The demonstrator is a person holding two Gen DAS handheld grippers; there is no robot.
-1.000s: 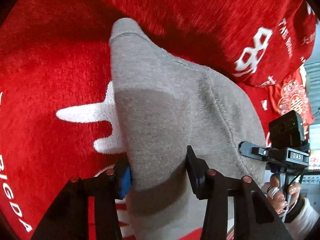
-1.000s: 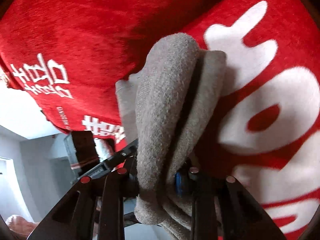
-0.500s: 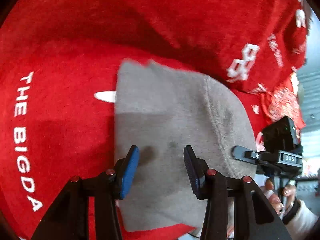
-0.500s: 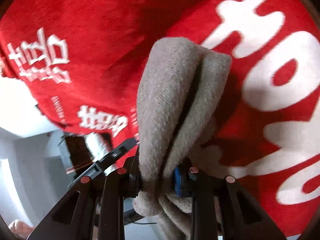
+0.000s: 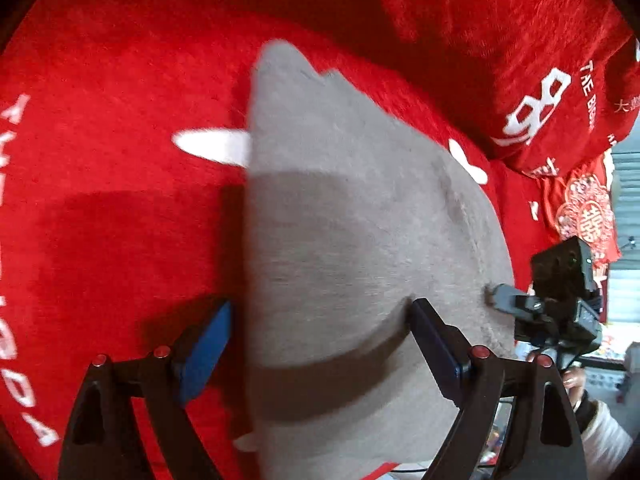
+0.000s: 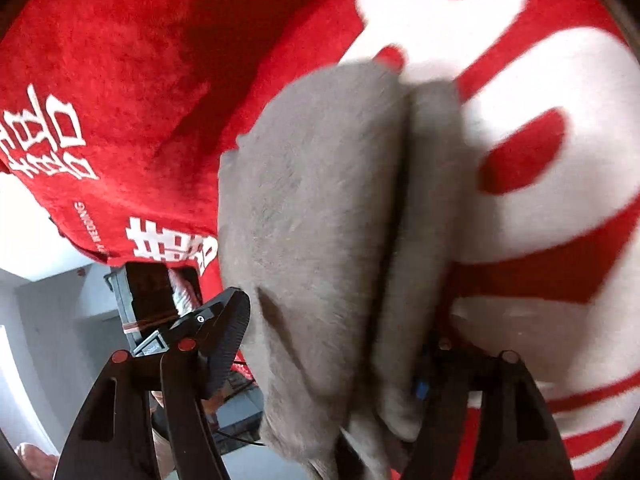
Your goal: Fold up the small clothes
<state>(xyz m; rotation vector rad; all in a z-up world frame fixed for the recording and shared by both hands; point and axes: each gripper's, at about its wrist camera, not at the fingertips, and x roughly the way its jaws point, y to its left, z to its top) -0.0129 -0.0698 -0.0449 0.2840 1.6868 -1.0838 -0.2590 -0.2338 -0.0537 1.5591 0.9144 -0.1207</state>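
Opened wider than half a second ago: left tool (image 5: 320, 344), with blue pad (image 5: 204, 356) and black pad (image 5: 436, 348) now spread far apart and holding nothing. Lies under it and between the two pads, flat on the red blanket (image 5: 112, 184) with white letters: gray sock (image 5: 352, 248), pointed end away from the camera. Touches neither pad, as far as can be seen, though the picture is blurry. Sits at the right edge of the left view, at the sock's far side: right tool (image 5: 560, 300), with a hand (image 5: 576, 384) below it. Seen from the right wrist: right tool (image 6: 340, 344) spread wider than before too, with the gray sock (image 6: 320, 220) folded double in the gap and a dark crease down the middle. Hard to tell whether the sock is gripped or only resting there, since the right finger is mostly hidden behind the cloth and the sock is smeared by motion. Shows beyond the sock's left side in that view: left tool (image 6: 216, 320). Fills the rest of both views: red blanket (image 6: 120, 80) with big white shapes.
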